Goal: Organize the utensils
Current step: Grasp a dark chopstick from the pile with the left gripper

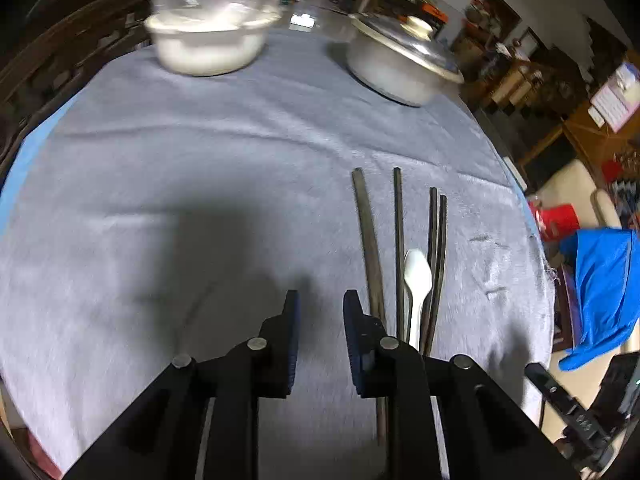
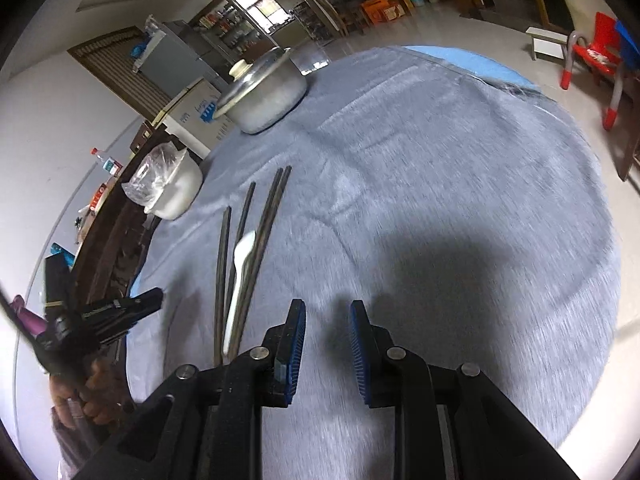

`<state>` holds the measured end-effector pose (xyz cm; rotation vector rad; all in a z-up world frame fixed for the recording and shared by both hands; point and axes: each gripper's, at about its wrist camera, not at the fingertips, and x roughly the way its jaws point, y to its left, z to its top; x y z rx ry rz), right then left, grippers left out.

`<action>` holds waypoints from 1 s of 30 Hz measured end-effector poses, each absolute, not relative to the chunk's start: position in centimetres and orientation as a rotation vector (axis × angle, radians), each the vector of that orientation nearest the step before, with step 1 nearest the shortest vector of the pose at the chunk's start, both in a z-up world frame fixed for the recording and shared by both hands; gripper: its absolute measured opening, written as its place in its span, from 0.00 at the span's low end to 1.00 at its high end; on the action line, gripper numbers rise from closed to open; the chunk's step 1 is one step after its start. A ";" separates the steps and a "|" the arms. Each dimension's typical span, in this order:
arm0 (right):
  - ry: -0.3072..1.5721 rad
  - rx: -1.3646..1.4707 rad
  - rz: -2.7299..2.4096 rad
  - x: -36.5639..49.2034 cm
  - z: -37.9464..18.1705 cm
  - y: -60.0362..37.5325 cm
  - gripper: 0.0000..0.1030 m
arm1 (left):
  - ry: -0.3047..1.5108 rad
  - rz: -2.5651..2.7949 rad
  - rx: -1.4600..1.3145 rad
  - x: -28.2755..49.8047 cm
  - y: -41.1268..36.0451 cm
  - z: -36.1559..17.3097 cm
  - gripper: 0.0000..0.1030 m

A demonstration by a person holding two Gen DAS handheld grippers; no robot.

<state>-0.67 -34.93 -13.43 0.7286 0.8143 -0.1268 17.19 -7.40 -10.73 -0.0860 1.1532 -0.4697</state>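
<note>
**Crowded chopsticks, two empty jaws**

Hovering over the grey cloth on the worktop, the left gripper has its jaws narrowly parted with nothing between them; the right gripper stands the same, narrow and empty, over bare cloth to the right of the utensils.

The four dark chopsticks lie roughly side by side just right of the left jaws, near ends hidden under the gripper; the white plastic spoon lies among them, wedged between the middle stick and the right-hand pair, seemingly touching both.

The likely trouble is a pinch that catches more than one piece; the sticks sit so close that narrow jaws coming down may nudge a neighbour, roll it across the cloth, or drag the spoon along; thin round sticks may also slip from the pads. The lidded metal pot and the plastic-wrapped white bowl stand far off, well apart from any sweep.
</note>
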 end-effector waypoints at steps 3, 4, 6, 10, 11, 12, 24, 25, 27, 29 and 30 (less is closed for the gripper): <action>0.808 0.723 -0.123 1.0 -13.0 -35.5 0.24 | 1.153 -0.481 -0.024 18.8 -9.5 -11.6 0.23; 0.807 0.719 -0.122 1.5 -12.9 -35.5 0.24 | 1.156 -0.482 0.000 19.2 -10.2 -12.0 0.23; 0.805 0.705 -0.116 2.6 -12.6 -35.5 0.24 | 1.176 -0.486 0.025 19.8 -11.1 -12.8 0.23; 0.814 0.692 -0.104 3.9 -12.6 -35.3 0.24 | 1.186 -0.507 0.057 20.5 -12.4 -13.8 0.23; 0.817 0.695 -0.100 4.1 -12.8 -35.2 0.24 | 1.178 -0.509 0.056 20.5 -12.5 -13.8 0.23; 0.821 0.698 -0.098 4.3 -13.0 -35.2 0.24 | 1.171 -0.515 0.061 20.6 -12.7 -13.7 0.23; 0.816 0.745 -0.102 4.1 -13.7 -36.0 0.24 | 1.159 -0.538 0.169 21.3 -15.3 -13.8 0.41; 0.814 0.747 -0.101 4.0 -13.7 -36.0 0.24 | 1.158 -0.538 0.179 21.3 -15.5 -13.8 0.42; 0.811 0.747 -0.102 3.8 -13.7 -36.0 0.24 | 1.154 -0.536 0.193 21.3 -15.7 -13.8 0.42; 0.806 0.752 -0.102 3.5 -13.7 -36.2 0.24 | 1.153 -0.537 0.186 21.6 -15.6 -13.8 0.42; 0.803 0.754 -0.104 3.3 -13.7 -36.3 0.24 | 1.155 -0.540 0.177 21.7 -15.5 -13.8 0.42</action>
